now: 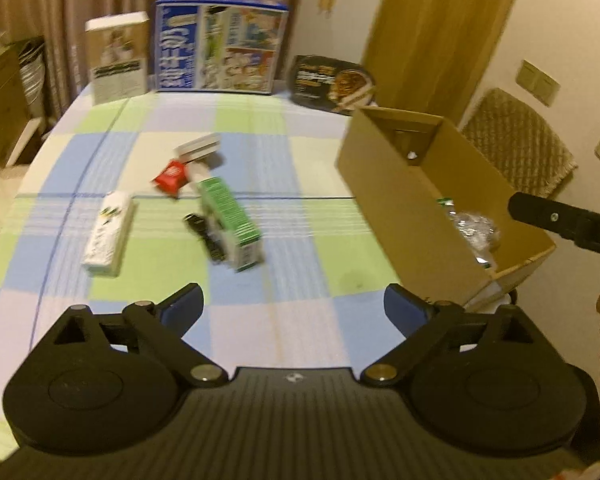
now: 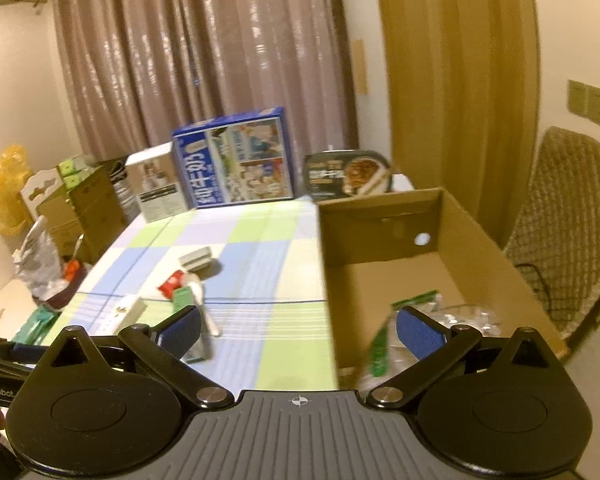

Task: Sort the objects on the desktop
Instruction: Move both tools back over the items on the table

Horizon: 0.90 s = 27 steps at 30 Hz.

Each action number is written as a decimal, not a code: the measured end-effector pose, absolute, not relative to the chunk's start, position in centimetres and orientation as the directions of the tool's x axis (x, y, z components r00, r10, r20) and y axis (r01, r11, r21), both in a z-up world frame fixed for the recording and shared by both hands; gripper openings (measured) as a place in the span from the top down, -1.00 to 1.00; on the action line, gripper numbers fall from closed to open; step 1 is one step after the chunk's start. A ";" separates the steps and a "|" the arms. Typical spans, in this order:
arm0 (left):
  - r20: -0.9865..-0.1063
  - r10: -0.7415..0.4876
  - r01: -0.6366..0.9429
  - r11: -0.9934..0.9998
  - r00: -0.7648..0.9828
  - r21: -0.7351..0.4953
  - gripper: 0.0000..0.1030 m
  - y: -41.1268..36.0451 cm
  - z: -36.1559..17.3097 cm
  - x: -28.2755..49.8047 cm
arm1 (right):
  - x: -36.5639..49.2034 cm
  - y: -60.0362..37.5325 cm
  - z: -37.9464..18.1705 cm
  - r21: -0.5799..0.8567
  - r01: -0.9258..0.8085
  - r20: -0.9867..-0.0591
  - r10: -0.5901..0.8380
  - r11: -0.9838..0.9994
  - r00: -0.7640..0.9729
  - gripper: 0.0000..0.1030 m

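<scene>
My left gripper (image 1: pixel 294 308) hangs open and empty over the checked tablecloth (image 1: pixel 300 264). Ahead of it lie a green carton (image 1: pixel 230 220), a black item (image 1: pixel 206 236) against its side, a long white box (image 1: pixel 108 232), a red packet (image 1: pixel 171 175) and a small grey-white box (image 1: pixel 199 146). To the right stands an open cardboard box (image 1: pixel 400 200) holding crinkled clear packets (image 1: pixel 474 228). My right gripper (image 2: pixel 300 332) is open and empty, straddling the near left wall of that cardboard box (image 2: pixel 380 216). Green-edged packets (image 2: pixel 412 304) lie inside.
At the table's far edge stand a big blue box (image 1: pixel 220 46), a white-and-brown box (image 1: pixel 118 58) and a black meal tray (image 1: pixel 332 84). A wicker chair (image 2: pixel 568 240) sits right of the cardboard box. Cartons and bags (image 2: pixel 60 208) crowd the floor at left.
</scene>
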<state>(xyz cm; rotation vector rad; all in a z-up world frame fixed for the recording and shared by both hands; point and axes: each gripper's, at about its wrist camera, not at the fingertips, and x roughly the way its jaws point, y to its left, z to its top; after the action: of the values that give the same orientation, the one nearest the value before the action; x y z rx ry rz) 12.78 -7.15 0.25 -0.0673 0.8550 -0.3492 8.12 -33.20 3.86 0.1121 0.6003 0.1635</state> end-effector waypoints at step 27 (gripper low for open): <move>-0.784 -0.138 0.168 0.985 0.605 -0.044 -0.97 3.2 -3.7 16.1 | 13.1 -23.8 -1.3 0.116 -0.315 -0.624 0.316 0.942 0.715 -0.96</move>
<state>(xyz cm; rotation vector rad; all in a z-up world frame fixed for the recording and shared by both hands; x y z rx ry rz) 16.11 3.19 -3.73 0.0355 0.9036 -0.1766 13.07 -23.85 -1.30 0.0017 0.6908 0.3494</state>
